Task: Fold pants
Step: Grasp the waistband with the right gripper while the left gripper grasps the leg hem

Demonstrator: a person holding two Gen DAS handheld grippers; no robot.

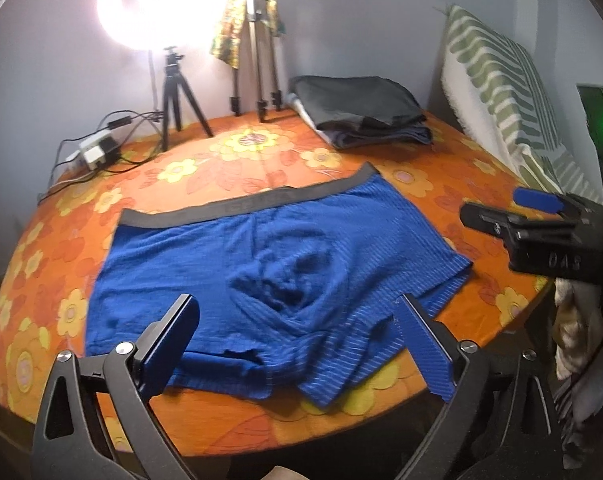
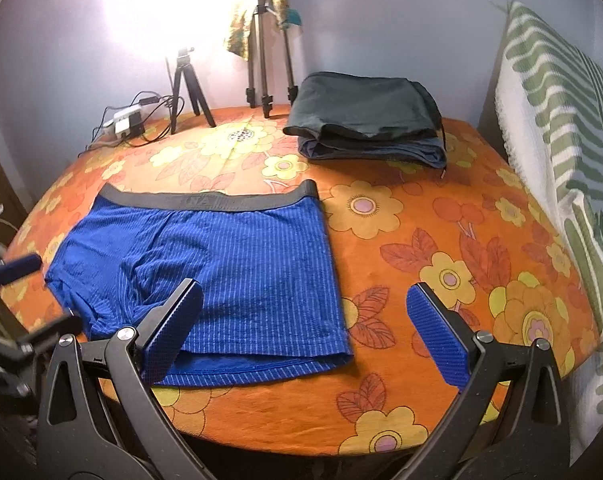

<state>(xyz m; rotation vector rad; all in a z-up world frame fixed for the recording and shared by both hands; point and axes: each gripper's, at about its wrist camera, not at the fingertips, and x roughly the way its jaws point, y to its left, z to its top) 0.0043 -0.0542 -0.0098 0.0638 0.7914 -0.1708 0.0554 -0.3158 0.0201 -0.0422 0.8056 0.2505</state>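
Note:
Blue striped shorts point(image 1: 237, 268) with a grey waistband point(image 1: 261, 202) lie spread flat on the orange flowered table point(image 1: 421, 184), waistband at the far side. They also show in the right wrist view point(image 2: 237, 264). My left gripper point(image 1: 297, 340) is open and empty above the shorts' near hem. My right gripper point(image 2: 305, 328) is open and empty above the shorts' near right corner; it shows at the right of the left wrist view point(image 1: 513, 212). The left gripper shows blurred at the left edge of the right wrist view point(image 2: 17, 276).
A folded stack of dark clothes point(image 2: 369, 120) lies at the back right. Tripods point(image 2: 189, 92) and a ring light point(image 1: 157, 0) stand at the back, with a power strip and cables point(image 1: 97, 152) at back left. A green-striped cloth point(image 2: 561, 128) hangs at the right.

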